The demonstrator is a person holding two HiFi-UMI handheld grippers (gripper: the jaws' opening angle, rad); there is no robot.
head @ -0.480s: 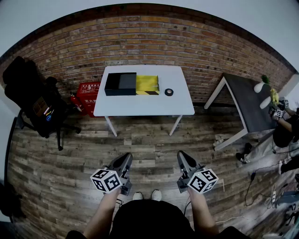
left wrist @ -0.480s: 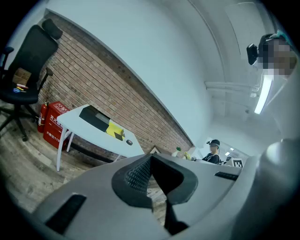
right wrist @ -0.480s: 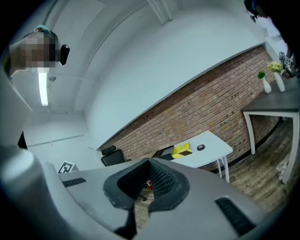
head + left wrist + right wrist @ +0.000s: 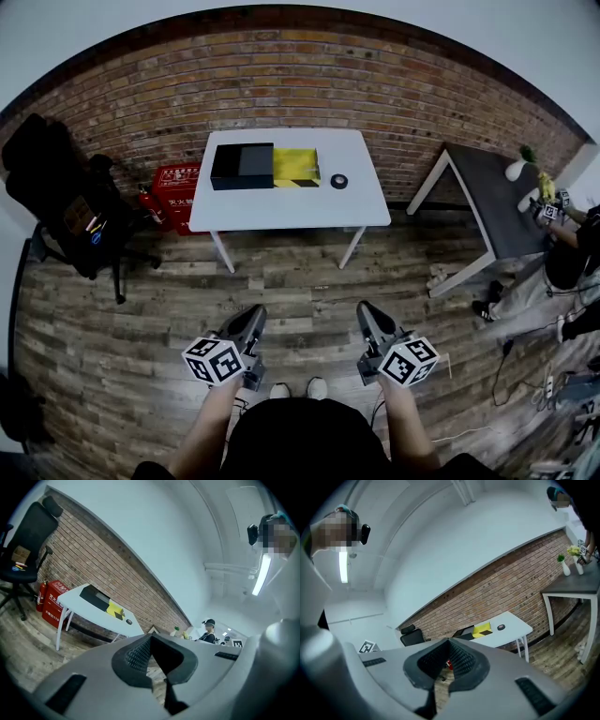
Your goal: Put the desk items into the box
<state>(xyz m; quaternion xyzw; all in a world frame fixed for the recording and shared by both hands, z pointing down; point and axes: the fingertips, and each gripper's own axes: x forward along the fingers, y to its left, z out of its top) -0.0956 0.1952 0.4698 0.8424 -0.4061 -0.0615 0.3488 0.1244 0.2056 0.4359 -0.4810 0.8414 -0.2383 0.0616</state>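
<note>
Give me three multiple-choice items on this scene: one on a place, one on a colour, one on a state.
1. The black tape roll lies:
A) on the white table, right of the yellow item in the head view
B) on the floor
C) on a chair

2. The case beside the table's left legs is:
A) green
B) red
C) white

3. The left gripper is:
A) wide open
B) clamped on the tape roll
C) shut on nothing

Answers:
1 A, the roll sits on the tabletop next to the yellow item.
2 B, its visible side is red.
3 C, its fingers meet with nothing between them, and it is far from the table.
</note>
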